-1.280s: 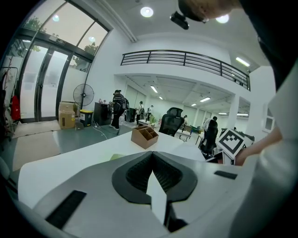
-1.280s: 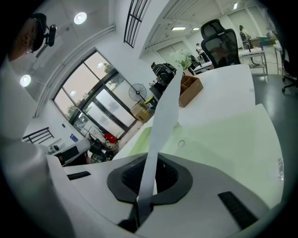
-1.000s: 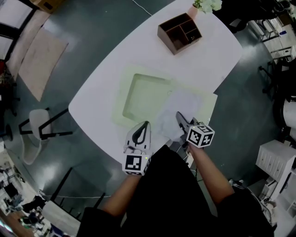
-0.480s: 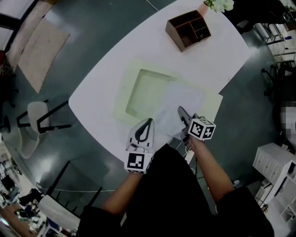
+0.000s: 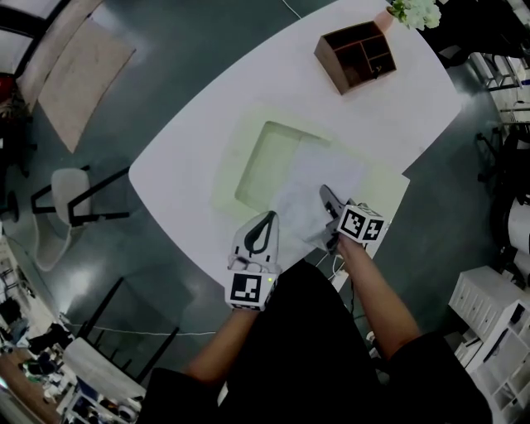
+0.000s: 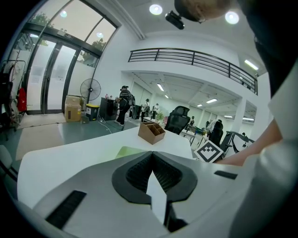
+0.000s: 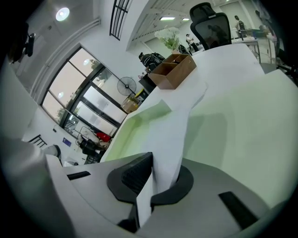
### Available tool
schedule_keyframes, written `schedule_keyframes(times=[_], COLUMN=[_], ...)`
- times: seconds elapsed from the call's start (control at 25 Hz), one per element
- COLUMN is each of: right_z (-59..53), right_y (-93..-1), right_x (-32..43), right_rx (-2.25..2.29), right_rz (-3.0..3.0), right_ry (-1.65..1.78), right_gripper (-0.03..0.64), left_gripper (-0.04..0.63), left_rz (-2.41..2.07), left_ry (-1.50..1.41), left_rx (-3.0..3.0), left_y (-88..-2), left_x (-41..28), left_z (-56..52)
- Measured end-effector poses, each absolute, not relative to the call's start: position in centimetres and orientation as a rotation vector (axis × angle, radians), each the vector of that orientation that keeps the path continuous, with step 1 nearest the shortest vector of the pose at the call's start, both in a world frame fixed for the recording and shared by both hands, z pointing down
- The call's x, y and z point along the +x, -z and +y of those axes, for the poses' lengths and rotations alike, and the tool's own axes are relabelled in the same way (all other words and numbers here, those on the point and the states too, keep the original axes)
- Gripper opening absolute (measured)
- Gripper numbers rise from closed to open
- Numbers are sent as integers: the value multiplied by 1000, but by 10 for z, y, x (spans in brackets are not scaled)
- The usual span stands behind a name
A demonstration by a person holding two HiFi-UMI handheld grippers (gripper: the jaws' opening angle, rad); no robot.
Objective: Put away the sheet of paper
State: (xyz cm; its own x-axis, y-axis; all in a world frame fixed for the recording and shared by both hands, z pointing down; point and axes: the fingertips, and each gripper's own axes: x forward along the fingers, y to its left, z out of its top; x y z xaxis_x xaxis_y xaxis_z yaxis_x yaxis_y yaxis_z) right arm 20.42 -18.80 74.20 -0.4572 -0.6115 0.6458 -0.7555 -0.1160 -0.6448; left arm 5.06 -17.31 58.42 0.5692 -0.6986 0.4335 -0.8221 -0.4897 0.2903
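A white sheet of paper (image 5: 313, 189) lies partly over a pale green tray (image 5: 248, 137) on the white table. My right gripper (image 5: 325, 195) is shut on the sheet's near edge. In the right gripper view the paper (image 7: 179, 123) rises from between the closed pads of the right gripper (image 7: 156, 160) and bends over toward the tray's recess (image 7: 132, 130). My left gripper (image 5: 267, 218) hovers at the table's near edge, left of the sheet, and is shut. Nothing is held between the closed jaws of the left gripper (image 6: 152, 155).
A brown wooden desk organiser (image 5: 356, 56) stands at the table's far end beside a pot of white flowers (image 5: 412, 12). A white chair (image 5: 66, 211) stands on the floor to the left. The table's edge runs just under both grippers.
The right gripper has stayed shut on the sheet, and the sheet now reaches a little further over the tray's recess. The left gripper has kept its place.
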Motion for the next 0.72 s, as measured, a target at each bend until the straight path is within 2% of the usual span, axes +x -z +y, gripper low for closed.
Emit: schedule_keyframes(times=[0.72], right_z=[-220], right_y=[-756], right_x=[160], right_rx=[1538], right_rz=[-1985], right_ry=[-1641], right_gripper=[0], left_gripper=[3], left_rz=[-1310], left_ry=[-337], left_rx=[2263], left_y=[-589], left_x=[17], left_z=[-176])
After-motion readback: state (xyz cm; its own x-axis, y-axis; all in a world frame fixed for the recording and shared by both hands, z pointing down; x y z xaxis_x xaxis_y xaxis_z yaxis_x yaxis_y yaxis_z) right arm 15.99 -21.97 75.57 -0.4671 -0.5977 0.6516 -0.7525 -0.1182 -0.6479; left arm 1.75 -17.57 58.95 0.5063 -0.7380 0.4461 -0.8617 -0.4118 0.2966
